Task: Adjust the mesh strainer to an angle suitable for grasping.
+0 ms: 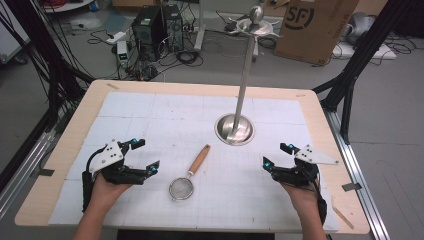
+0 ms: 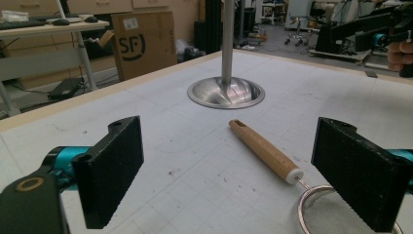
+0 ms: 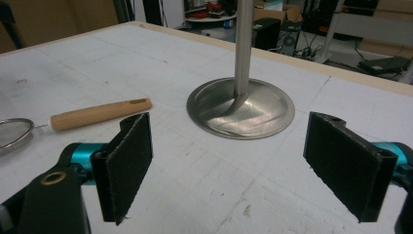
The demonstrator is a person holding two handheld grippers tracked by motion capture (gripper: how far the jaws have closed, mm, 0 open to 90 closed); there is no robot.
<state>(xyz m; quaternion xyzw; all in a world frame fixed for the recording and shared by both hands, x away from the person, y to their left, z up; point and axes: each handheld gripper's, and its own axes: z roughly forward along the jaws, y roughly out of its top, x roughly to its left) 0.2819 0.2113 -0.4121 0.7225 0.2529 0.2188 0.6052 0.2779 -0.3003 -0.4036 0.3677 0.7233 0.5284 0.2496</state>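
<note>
A small mesh strainer with a wooden handle lies flat on the white mat, near the table's front middle. Behind it rises a metal stand on a round base, with hooks at the top. My left gripper rests at the front left, open and empty, just left of the strainer. In the left gripper view the handle and the strainer's rim lie ahead between the jaws. My right gripper sits at the front right, open and empty. In the right gripper view the base is ahead and the handle to the left.
The white gridded mat covers most of the wooden table. Beyond the far edge the floor holds computer towers, cables and a cardboard box. Black frame legs stand to the right.
</note>
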